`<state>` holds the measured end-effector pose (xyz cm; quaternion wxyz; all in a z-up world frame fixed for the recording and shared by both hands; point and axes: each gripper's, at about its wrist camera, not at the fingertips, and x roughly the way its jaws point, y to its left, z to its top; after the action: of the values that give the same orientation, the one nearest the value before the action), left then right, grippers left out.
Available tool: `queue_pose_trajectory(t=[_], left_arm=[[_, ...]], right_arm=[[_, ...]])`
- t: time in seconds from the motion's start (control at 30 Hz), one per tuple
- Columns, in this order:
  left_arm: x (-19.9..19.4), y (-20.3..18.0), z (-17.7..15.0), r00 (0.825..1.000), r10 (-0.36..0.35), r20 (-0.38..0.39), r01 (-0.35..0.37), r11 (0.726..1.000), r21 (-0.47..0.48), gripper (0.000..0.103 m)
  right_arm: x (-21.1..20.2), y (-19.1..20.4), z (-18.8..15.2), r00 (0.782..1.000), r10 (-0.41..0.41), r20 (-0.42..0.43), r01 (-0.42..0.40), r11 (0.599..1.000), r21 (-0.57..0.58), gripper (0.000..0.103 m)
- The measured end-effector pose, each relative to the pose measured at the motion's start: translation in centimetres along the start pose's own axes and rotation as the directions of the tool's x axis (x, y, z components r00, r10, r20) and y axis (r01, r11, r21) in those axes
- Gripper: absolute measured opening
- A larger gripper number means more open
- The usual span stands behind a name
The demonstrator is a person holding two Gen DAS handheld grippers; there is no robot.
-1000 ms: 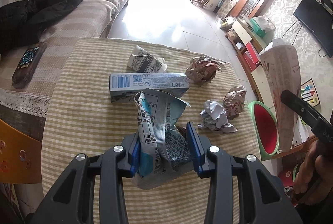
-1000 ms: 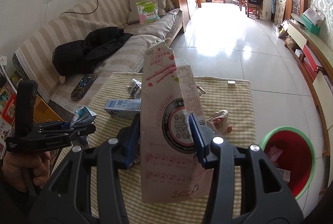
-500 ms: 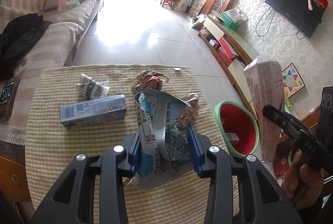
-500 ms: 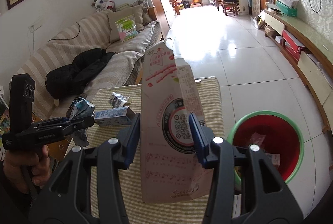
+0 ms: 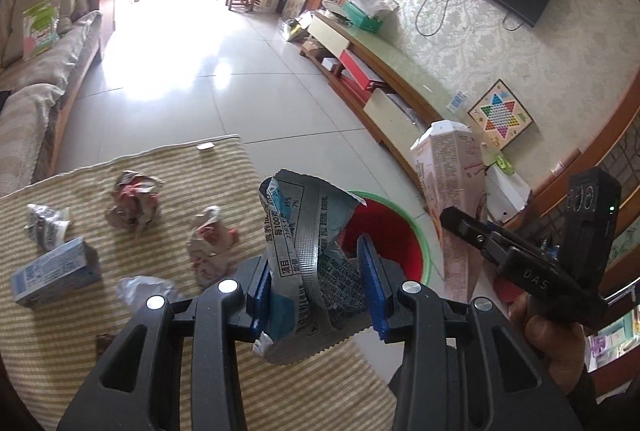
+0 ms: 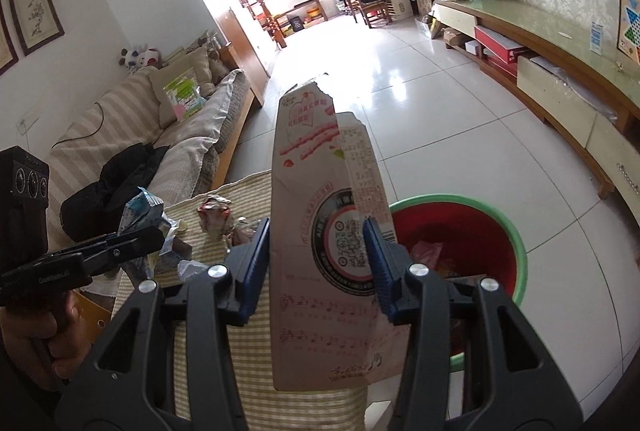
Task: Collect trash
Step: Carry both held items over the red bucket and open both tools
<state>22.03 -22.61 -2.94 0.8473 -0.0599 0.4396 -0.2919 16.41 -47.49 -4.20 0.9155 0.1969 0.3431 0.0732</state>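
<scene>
Left wrist view: left gripper point(image 5: 316, 281) has its blue pads clamped on a torn silver-and-blue wrapper point(image 5: 306, 231), held upright so its ragged top stands clear of the jaws. Behind it, past the table edge, sits the red bin w/ green rim point(image 5: 425, 251), so the wrapper looks lined up for a drop there. Still on the striped tablecloth point(image 5: 80, 351): blue box point(image 5: 54, 277), three crumpled paper balls point(image 5: 134, 207), a small clear scrap. Right gripper point(image 5: 480, 235) shows from the side at right, hand below it, pinching the pink carton point(image 5: 448, 167) close to the bin.

Right wrist view: right gripper point(image 6: 316, 255) jaws closed on the flattened pink carton point(image 6: 324, 231), gripped at mid-height so it stands tall. Bin point(image 6: 516, 231) is just right of it, some trash already inside; carton prob. goes in next. Left gripper point(image 6: 116, 251) w/ wrapper point(image 6: 140, 209) at left, over the table.
</scene>
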Motion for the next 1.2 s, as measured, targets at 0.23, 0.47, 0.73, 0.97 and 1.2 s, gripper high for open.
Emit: queue_pose_trajectory(t=[0.23,0.47,0.73,0.97,1.2], left_arm=[[4.8,-3.0,0.9,0.994,-0.098,-0.049,0.098,0.995,-0.002,0.036],[8.6,-5.3,1.8,0.987,-0.135,-0.086,0.136,0.991,0.000,0.037],[11.4,-6.0,2.2,0.979,-0.172,-0.107,0.169,0.985,-0.040,0.038],[13.0,-6.0,2.4,0.976,-0.194,-0.103,0.184,0.978,-0.099,0.066],[12.4,-5.7,3.1,0.975,-0.212,-0.068,0.203,0.973,-0.113,0.074]], right_arm=[[-0.2,-5.0,-0.1,0.999,-0.040,0.007,0.039,0.995,0.088,0.045],[0.7,-7.4,-0.4,0.999,-0.045,-0.011,0.046,0.992,0.121,0.045],[1.4,-9.0,-0.4,0.998,-0.051,-0.030,0.055,0.990,0.130,0.045],[1.8,-9.5,-0.6,0.998,-0.057,-0.039,0.062,0.988,0.138,0.045],[2.0,-9.1,-0.7,0.997,-0.057,-0.043,0.062,0.989,0.131,0.045]])
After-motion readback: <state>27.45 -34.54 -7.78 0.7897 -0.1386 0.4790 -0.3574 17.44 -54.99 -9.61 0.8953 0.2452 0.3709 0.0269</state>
